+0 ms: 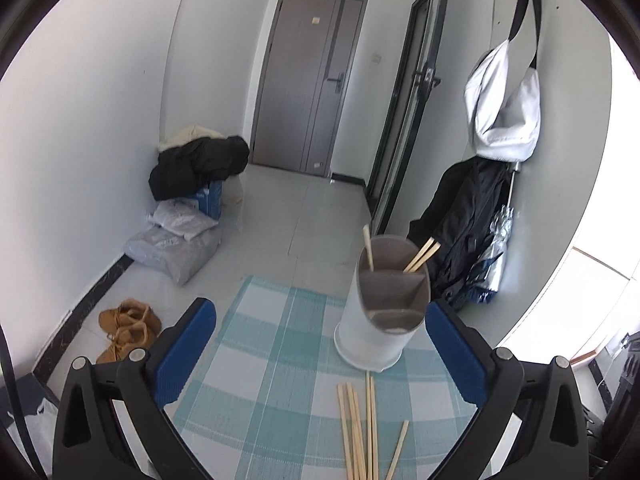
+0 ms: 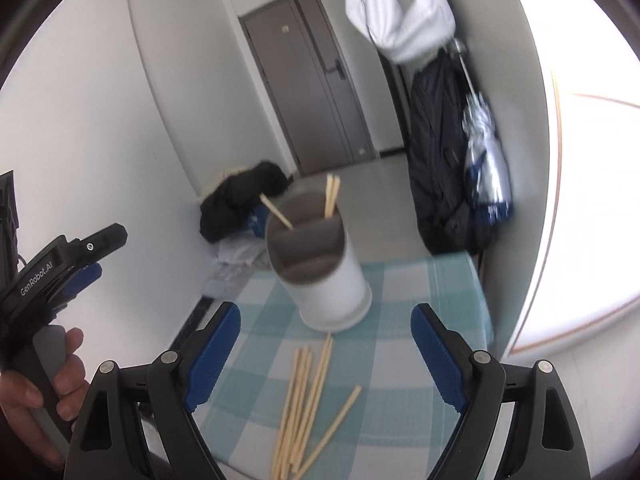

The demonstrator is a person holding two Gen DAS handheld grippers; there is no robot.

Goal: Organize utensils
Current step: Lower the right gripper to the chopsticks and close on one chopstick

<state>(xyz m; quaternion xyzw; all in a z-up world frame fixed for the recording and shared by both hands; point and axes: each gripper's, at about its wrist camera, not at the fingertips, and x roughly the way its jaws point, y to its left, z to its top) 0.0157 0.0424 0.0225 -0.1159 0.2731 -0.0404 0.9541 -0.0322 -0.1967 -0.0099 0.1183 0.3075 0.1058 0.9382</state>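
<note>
Left wrist view: we are holding the left gripper (image 1: 320, 344) with its jaws spread wide and nothing between the pads. Ahead of it, toward its right finger, the white holder (image 1: 372, 320) is standing upright on the checked cloth (image 1: 272, 360). Loose chopsticks (image 1: 358, 432) are lying on the cloth just below the holder, between the fingers and nearer the right one.

Right wrist view: we are keeping the right gripper (image 2: 326, 344) open too, empty, with the same chopsticks fanned out on the cloth between its fingers and the holder just beyond them.

Progress, as we judge it: three sticks are already standing in the holder's far compartment, one leaning left and a pair leaning right. The nearer compartments are looking empty. Roughly six or seven sticks are still waiting on the cloth, so most of the sorting is still ahead of us.

View differences: only the right wrist view is showing the person's hand (image 2: 36, 392) gripping the left tool's handle. Only the left wrist view is showing the brown shoes (image 1: 128, 328) on the floor, left of its left finger.
</note>
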